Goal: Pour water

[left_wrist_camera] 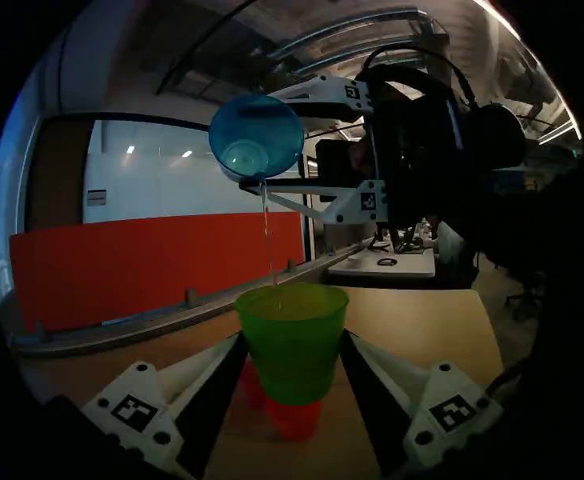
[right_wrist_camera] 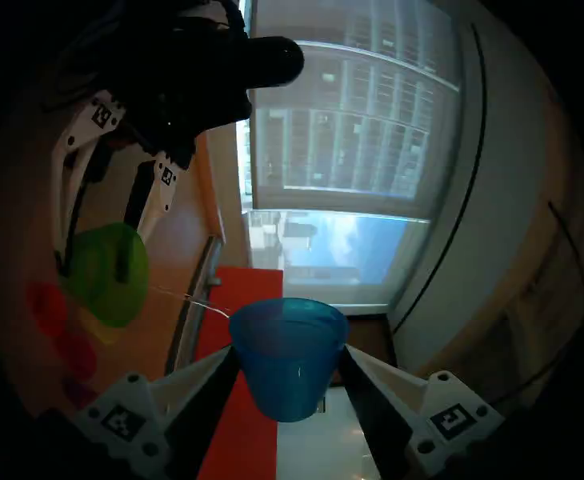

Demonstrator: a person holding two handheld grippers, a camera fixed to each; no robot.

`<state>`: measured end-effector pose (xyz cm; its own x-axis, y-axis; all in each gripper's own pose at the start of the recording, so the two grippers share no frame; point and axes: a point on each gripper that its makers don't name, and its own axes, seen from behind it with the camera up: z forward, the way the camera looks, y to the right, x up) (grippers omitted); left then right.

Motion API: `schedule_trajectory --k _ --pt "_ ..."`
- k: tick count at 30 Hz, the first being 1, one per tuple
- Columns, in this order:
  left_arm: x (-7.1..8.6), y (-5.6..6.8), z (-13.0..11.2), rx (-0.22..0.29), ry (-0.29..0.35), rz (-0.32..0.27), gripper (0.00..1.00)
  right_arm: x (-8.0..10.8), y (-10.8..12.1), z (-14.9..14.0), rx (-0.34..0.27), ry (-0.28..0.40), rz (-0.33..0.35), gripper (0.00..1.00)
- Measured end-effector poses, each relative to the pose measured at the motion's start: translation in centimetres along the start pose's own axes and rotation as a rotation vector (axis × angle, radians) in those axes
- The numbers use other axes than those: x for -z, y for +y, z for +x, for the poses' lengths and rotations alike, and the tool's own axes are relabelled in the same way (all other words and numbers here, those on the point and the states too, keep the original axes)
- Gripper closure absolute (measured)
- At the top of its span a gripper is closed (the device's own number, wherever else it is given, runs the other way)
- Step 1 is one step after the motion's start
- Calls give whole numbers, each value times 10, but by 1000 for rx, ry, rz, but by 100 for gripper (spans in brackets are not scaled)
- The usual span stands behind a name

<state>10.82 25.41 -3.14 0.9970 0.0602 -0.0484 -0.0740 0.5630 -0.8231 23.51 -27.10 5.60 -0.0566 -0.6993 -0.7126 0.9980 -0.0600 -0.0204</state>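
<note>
While the blue cup point(left_wrist_camera: 256, 136) tips, a thin stream of water point(left_wrist_camera: 267, 232) falls into the green cup point(left_wrist_camera: 294, 344).
The right gripper point(right_wrist_camera: 288, 360) clamps the blue cup from both sides and holds it tilted, higher than the green cup's rim, with the stream running from its lip down into the green cup. The left gripper point(left_wrist_camera: 292, 342) presses both fingers against the green cup's sides and holds it upright over the wooden table point(left_wrist_camera: 420, 320). Red cups point(left_wrist_camera: 294, 418) sit just beneath it.

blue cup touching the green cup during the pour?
Apart. The left gripper view shows the blue cup tilted above the green cup, with open space between them and a thin water stream crossing it.
</note>
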Motion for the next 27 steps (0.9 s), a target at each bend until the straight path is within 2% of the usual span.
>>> schedule_trajectory --k 9,17,21,27 --pt "0 -1 2 2 4 1 19 0 -1 3 53 1 2 14" --pt "1 -3 3 3 4 5 20 0 -6 4 62 5 8 14" --pt "2 -3 4 2 5 7 20 1 -8 4 14 6 7 14" --pt "1 -3 4 2 5 7 20 2 -13 -1 -138 2 10 14"
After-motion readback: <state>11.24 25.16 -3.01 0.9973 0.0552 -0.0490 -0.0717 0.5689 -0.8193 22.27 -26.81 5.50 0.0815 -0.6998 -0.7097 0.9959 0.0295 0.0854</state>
